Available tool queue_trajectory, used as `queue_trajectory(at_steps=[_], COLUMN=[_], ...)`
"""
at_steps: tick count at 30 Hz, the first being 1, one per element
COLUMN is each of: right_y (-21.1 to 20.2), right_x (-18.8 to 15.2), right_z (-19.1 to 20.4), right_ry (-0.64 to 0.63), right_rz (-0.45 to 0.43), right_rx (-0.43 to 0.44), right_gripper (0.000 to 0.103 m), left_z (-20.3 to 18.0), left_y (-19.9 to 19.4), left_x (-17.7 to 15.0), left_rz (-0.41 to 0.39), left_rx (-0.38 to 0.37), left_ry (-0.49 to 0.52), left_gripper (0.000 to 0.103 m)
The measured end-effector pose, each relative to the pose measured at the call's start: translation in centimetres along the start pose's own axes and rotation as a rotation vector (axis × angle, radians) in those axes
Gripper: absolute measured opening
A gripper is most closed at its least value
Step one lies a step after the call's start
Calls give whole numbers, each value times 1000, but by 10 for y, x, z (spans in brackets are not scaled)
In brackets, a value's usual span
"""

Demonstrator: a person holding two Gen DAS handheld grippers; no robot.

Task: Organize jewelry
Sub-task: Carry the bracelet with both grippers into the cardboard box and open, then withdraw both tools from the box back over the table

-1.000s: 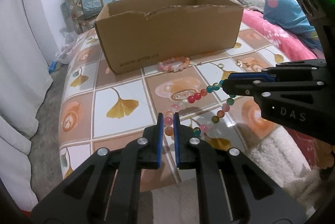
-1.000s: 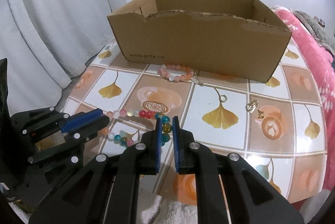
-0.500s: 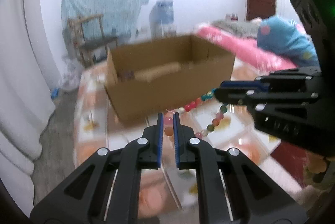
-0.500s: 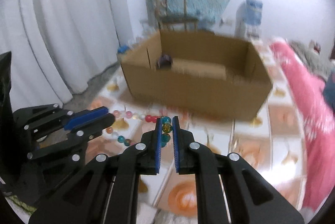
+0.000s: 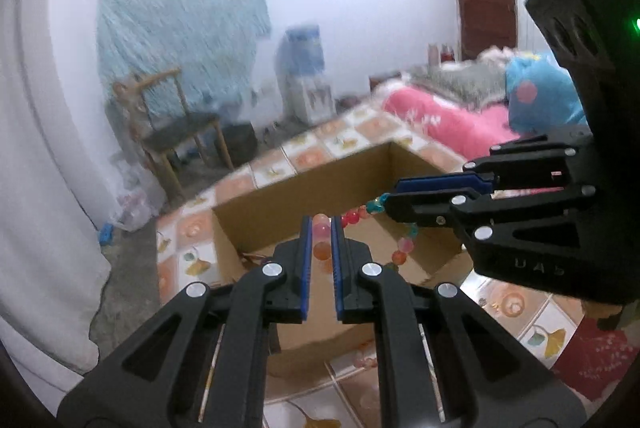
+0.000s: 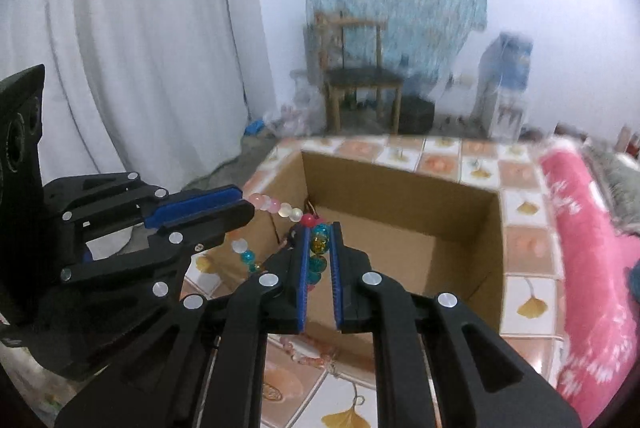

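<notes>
A string of coloured beads (image 5: 362, 216) hangs between both grippers above the open cardboard box (image 5: 280, 200). My left gripper (image 5: 321, 228) is shut on pink and orange beads of the bead string. My right gripper (image 6: 320, 234) is shut on a yellow-green bead of the same bead string (image 6: 276, 206). Each gripper shows in the other's view: the right gripper (image 5: 390, 200) at the right of the left wrist view, the left gripper (image 6: 246, 204) at the left of the right wrist view. The cardboard box (image 6: 400, 184) stands on the tiled table below, with a dark item in its left corner.
A pink bead bracelet (image 6: 308, 356) lies on the tiled table (image 6: 524, 208) in front of the box. A pink blanket (image 6: 592, 228) borders the table's right side. A wooden chair (image 6: 360, 84) and a water dispenser (image 6: 504, 84) stand behind by the wall. White curtains (image 6: 140, 48) hang at the left.
Both grippers have risen from the table and moved toward the box, carrying the bead string between them. The beads now hang over the box opening instead of lying on the tiles.
</notes>
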State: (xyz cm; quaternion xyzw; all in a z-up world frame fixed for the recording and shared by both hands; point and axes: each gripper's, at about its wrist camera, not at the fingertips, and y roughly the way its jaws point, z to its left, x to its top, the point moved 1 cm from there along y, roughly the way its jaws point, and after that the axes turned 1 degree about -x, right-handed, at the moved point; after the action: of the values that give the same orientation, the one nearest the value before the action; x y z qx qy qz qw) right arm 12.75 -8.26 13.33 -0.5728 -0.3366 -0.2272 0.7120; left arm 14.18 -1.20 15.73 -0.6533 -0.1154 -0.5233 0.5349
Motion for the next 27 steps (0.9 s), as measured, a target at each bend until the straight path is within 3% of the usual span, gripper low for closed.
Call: queue_trajectory(at_steps=[5, 10, 13, 21, 25, 27], right_y=[57, 109, 125, 157, 162, 160], right_x=[7, -10, -19, -33, -36, -35], right_z=[-32, -55, -59, -61, -64, -67], right_ry=[82, 161, 193, 239, 288, 282], right_rz=[199, 395, 466, 598, 618, 593], right_rx=[110, 177, 198, 209, 239, 235], right_gripper=[10, 10, 10, 10, 11, 13], left_z=[14, 22, 26, 28, 30, 33], left_y=[62, 114, 128, 146, 146, 143], left_x=[-5, -31, -43, -56, -56, -53], left_rz=[208, 412, 484, 599, 601, 581], left_rx=[-87, -113, -99, -109, -98, -71], left_ry=[-33, -36, -20, -24, -42, -50], left_gripper=[8, 8, 8, 9, 9, 23])
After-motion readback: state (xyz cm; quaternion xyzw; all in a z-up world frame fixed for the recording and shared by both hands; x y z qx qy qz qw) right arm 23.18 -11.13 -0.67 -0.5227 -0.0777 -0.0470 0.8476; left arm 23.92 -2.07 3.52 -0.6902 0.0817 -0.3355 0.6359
